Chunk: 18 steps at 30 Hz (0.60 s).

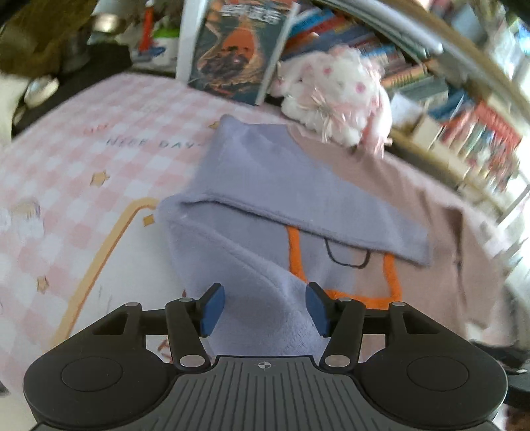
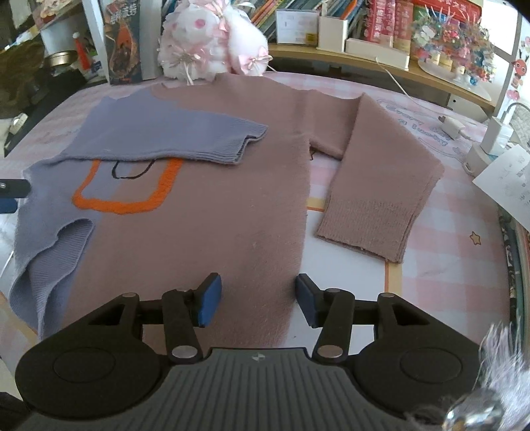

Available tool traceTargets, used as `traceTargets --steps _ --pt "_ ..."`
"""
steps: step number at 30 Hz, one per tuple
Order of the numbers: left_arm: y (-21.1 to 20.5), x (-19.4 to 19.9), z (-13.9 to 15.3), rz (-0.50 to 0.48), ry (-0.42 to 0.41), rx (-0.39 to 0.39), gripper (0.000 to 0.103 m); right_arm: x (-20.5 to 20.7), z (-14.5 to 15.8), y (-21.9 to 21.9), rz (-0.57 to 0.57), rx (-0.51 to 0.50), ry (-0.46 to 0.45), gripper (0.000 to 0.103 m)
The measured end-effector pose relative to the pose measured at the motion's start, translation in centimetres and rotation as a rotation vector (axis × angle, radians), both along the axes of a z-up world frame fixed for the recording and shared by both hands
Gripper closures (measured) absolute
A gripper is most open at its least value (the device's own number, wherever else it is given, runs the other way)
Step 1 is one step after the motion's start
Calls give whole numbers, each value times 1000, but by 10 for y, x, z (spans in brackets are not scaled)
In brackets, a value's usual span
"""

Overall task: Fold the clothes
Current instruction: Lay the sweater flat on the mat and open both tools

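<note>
A sweater, mauve-brown [image 2: 212, 185] with a lavender left side [image 1: 265, 172] and an orange outline patch [image 2: 132, 204], lies flat on a pink checked sheet. Its lavender sleeve [image 2: 172, 139] is folded across the chest. The mauve sleeve [image 2: 374, 185] lies straight at the right. My left gripper [image 1: 265, 310] is open, its blue pads on either side of a raised lavender fold at the sweater's left edge. Its tip also shows at the left border of the right wrist view [image 2: 10, 195]. My right gripper [image 2: 256, 303] is open and empty over the sweater's lower hem.
A pink and white plush toy [image 2: 212, 43] sits just beyond the collar, next to an upright book [image 2: 124, 46]. Bookshelves [image 2: 364, 30] run along the back. A white charger with cable [image 2: 452, 127], a white lamp base [image 2: 477, 159] and a paper sheet [image 2: 506, 185] lie at the right.
</note>
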<state>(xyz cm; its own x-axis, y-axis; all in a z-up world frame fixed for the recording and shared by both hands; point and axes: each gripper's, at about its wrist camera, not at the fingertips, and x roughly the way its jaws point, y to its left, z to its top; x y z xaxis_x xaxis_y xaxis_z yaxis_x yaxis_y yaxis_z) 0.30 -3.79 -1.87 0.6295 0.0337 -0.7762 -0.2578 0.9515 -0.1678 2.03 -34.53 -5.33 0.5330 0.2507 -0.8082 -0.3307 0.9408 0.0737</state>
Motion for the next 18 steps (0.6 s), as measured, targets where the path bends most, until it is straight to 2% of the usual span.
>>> traceTargets --steps 2,3,4,5,7,10,13,15,17,18 --pt "-6 11 -4 36 25 30 48 -1 0 -1 11 5 -3 52" --pt "-8 14 -7 49 31 37 52 -1 -1 -1 15 7 -4 51" --pt "-9 15 -9 52 27 47 61 -2 -1 -1 20 8 -6 51" --pt "-8 13 -11 52 13 51 101 -2 -1 -1 25 9 -8 50" --pt "-1 1 -7 63 -20 24 99 -2 -1 -1 32 11 -10 50" --pt "21 -32 12 94 -89 28 99 -2 -1 -3 44 21 -10 50" --pt "53 -58 15 145 -47 55 98 -2 -1 -5 57 23 -10 50" --pt "73 -67 4 204 37 78 98 -2 -1 -5 65 24 -10 49" --pt "73 -72 4 196 35 112 96 -2 -1 -5 73 25 -10 48" --pt "70 -74 6 173 18 114 91 -2 -1 -6 77 25 -10 48"
